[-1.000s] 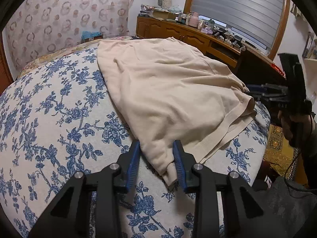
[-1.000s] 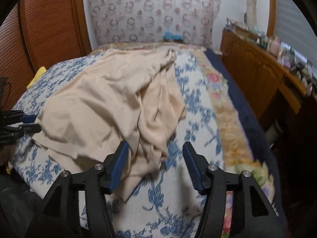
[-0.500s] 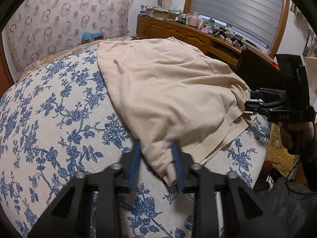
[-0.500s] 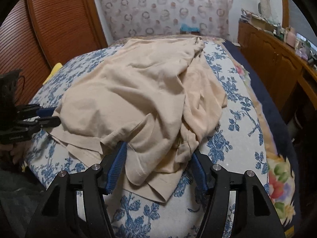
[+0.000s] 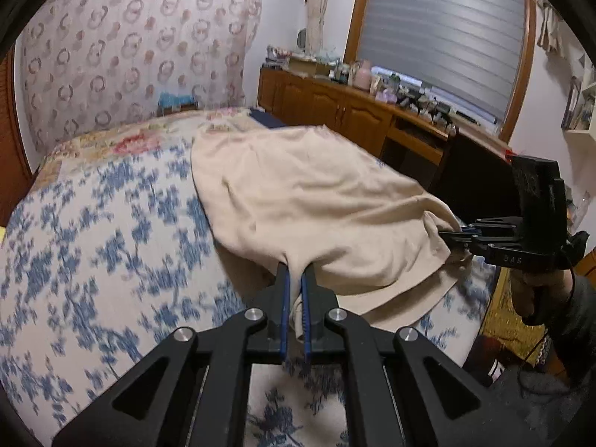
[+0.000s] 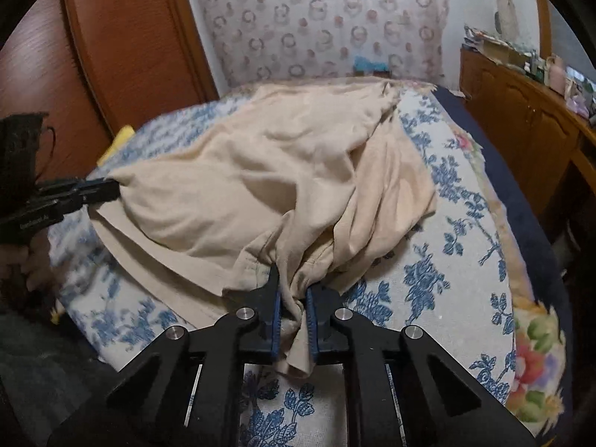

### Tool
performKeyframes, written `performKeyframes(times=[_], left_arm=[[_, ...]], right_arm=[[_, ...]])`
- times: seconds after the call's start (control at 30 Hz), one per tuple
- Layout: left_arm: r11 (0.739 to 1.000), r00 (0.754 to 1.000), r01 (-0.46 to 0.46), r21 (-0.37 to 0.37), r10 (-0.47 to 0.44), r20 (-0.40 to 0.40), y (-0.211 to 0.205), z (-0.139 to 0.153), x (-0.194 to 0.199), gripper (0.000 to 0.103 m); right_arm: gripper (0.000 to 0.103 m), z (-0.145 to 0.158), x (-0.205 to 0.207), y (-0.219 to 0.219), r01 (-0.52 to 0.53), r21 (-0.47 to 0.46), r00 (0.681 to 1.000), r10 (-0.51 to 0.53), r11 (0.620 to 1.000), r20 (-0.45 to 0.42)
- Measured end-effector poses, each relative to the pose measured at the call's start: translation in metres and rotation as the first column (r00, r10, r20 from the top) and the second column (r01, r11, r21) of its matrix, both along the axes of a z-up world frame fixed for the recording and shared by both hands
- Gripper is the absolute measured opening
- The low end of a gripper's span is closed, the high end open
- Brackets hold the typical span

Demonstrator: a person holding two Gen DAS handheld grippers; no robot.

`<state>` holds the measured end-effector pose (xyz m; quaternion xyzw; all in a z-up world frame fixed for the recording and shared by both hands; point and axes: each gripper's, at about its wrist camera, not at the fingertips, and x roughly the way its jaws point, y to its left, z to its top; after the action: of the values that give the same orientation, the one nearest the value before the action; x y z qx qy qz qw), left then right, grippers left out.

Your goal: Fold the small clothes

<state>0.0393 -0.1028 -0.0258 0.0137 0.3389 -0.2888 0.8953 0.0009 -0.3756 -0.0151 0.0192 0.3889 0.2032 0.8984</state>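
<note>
A: Both grips were on. The left hand-held gripper (image 5: 294,279) had its blue pads squeezed nearly together with a bunch of the beige garment (image 5: 309,208) pinched between them, right at the near hem.

B: And the right hand-held gripper (image 6: 292,294)?

A: Same story on the other corner: jaws drawn in tight, a twist of cloth hanging down between the pads. From the left camera you could see it out at the far edge of the hem, biting the fabric side-on.

B: Where did the garment sit?

A: Spread across the bed (image 5: 111,246), on the blue floral cover, running from the foot end up toward the patterned headboard (image 5: 130,56). The near hem was lifted off the cover at both pinched corners; the rest lay on the mattress.

B: Was any folding done?

A: I'd have called it the very start. On the right camera the garment (image 6: 283,171) was rumpled, one side bunched and overlapping itself in loose ridges, no clean crease anywhere. That looked like mess, not a fold.

B: So what was left?

A: Nearly everything, by my reading: pull the hem taut, flatten the cloth, then make the folds. The bunched side would need smoothing, or the first fold would trap those ridges.
</note>
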Motion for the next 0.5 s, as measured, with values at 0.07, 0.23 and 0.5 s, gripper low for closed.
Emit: performKeyframes(times=[0.07,0.23,0.5], left_arm=[[1.000,1.000,-0.004,-0.017,0.005,0.020,0.001,0.011,0.008,0.003],[1.000,0.999,-0.012,-0.028,0.013,0.053,0.000,0.034,0.040,0.003],[0.998,0.994,-0.057,0.005,0.056,0.089,-0.005,0.057,0.120,0.003]], right_arm=[[0.008,0.013,0.001,-0.004,0.003,0.008,0.999,-0.004,1.000,0.039],[0.008,0.046,0.018,-0.008,0.000,0.014,0.992,-0.002,1.000,0.124],[0.008,0.075,0.101,-0.008,0.013,0.018,0.982,-0.016,1.000,0.186]])
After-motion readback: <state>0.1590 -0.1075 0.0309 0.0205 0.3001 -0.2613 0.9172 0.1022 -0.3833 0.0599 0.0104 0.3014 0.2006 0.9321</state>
